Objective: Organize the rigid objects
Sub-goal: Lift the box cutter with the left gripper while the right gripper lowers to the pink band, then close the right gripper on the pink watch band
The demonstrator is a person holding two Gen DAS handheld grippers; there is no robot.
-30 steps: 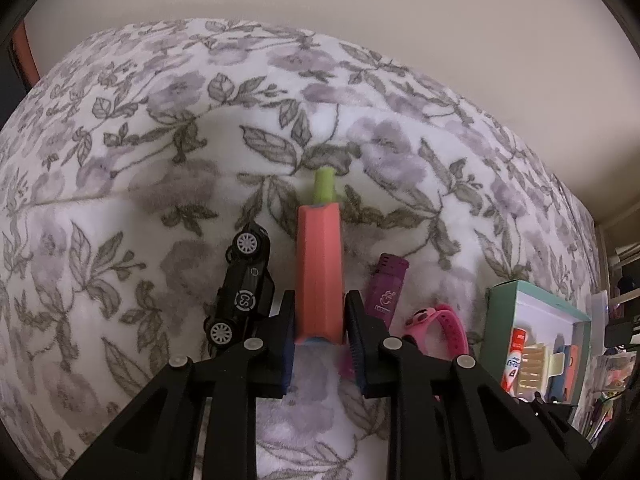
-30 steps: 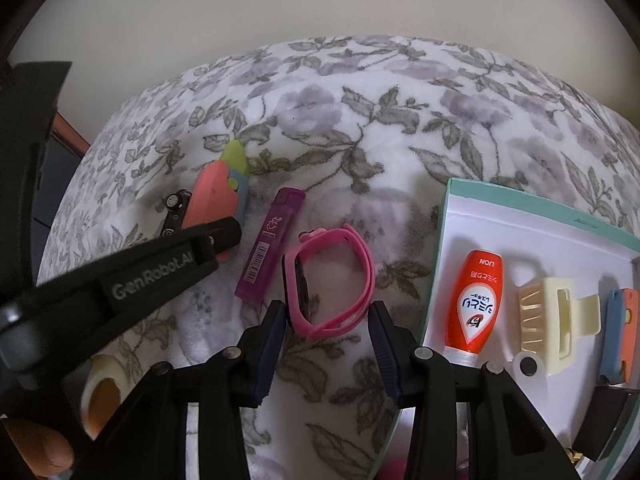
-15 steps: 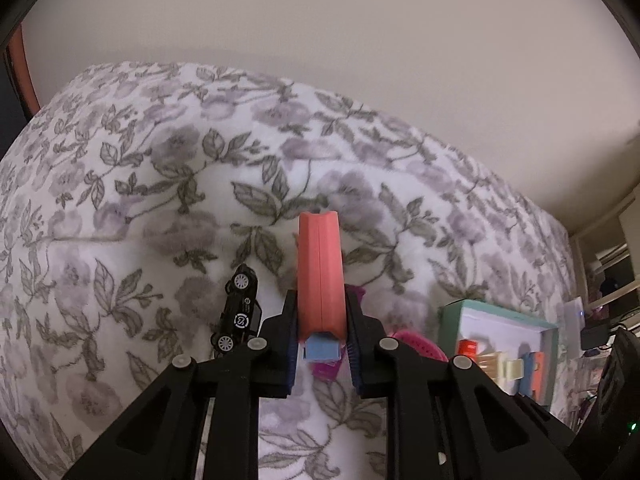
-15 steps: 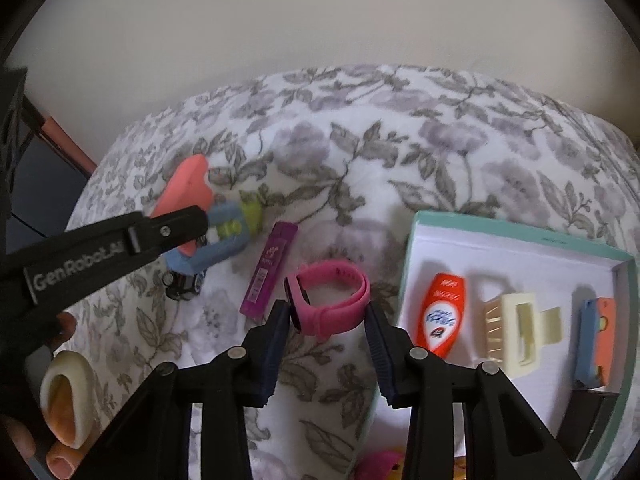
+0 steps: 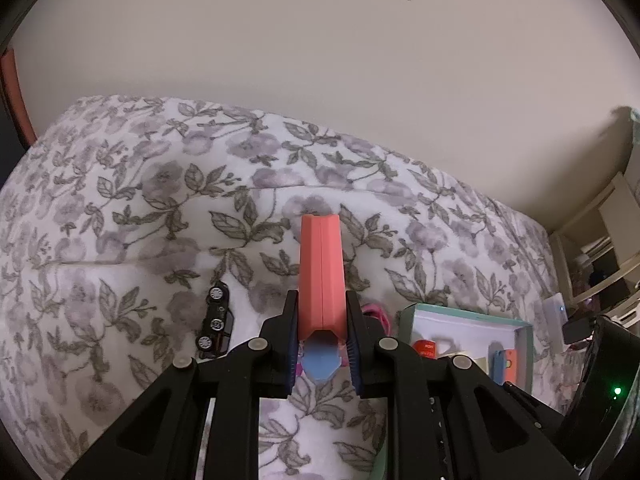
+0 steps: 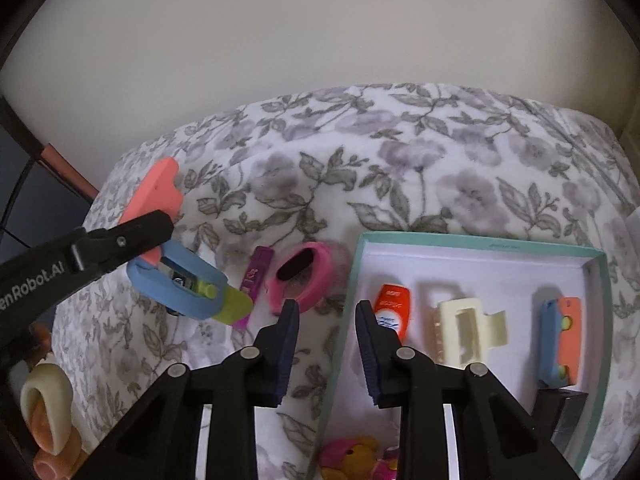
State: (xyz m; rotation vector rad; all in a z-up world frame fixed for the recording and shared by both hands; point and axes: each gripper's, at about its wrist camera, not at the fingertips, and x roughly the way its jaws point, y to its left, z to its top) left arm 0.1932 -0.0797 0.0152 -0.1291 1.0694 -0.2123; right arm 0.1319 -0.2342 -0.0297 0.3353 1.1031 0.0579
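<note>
Left tongs [image 5: 322, 344]: clamped on the coral-and-blue toy [image 5: 320, 272], held up off the floral bed [image 5: 120, 220].
Right tongs [image 6: 326, 322]: apart, gripping nothing, hovering over the near-left rim of the teal box [image 6: 480, 240].
Pink wristband [image 6: 304, 276]: on the bed just left of the box, purple stick [image 6: 256, 276] beside it.
Black toy car [image 5: 214, 322]: lying on the bed left of the left tongs.
Box contents: orange tube [image 6: 392, 312], cream hair claw [image 6: 468, 332], blue-and-orange toy [image 6: 558, 340].
</note>
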